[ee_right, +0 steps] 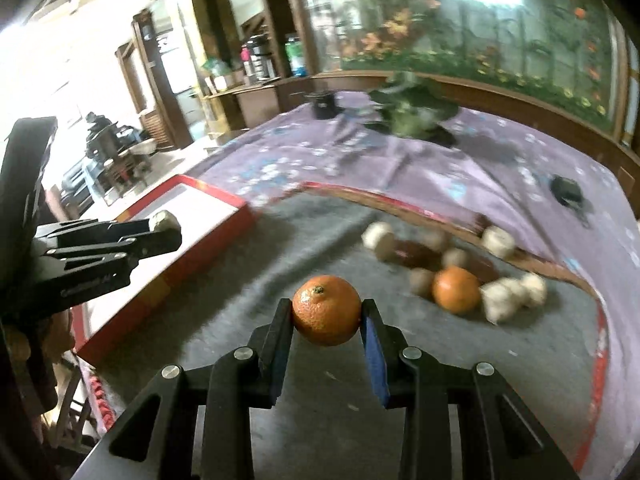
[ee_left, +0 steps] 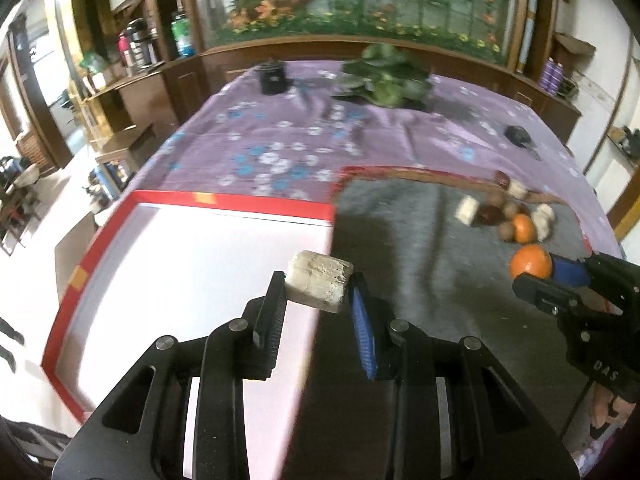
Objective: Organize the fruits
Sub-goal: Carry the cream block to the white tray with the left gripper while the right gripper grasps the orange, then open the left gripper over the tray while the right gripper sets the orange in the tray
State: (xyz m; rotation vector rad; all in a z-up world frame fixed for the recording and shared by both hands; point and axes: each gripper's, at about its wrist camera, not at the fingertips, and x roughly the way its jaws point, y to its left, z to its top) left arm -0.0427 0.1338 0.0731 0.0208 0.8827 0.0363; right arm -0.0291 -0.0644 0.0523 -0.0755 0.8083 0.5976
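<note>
Left wrist view: your left gripper (ee_left: 318,294) pinches the pale chunk (ee_left: 320,281) between both fingers, low centre of the frame, right over the edge where the red tray (ee_left: 236,201) meets the grey mat (ee_left: 420,240). You hold it high, likely to drop it into the tray's white floor at lower left. At the right edge, your right gripper (ee_left: 534,276) carries an orange (ee_left: 531,262).

Right wrist view: the orange (ee_right: 326,310) sits squarely between the fingers, squeezed from both sides, lifted off the mat (ee_right: 280,280). The pile (ee_right: 456,268) waits at centre right, well apart. Your left gripper (ee_right: 166,226) hangs over the tray (ee_right: 224,200) at middle left, chunk (ee_right: 164,219) in its tips.
</note>
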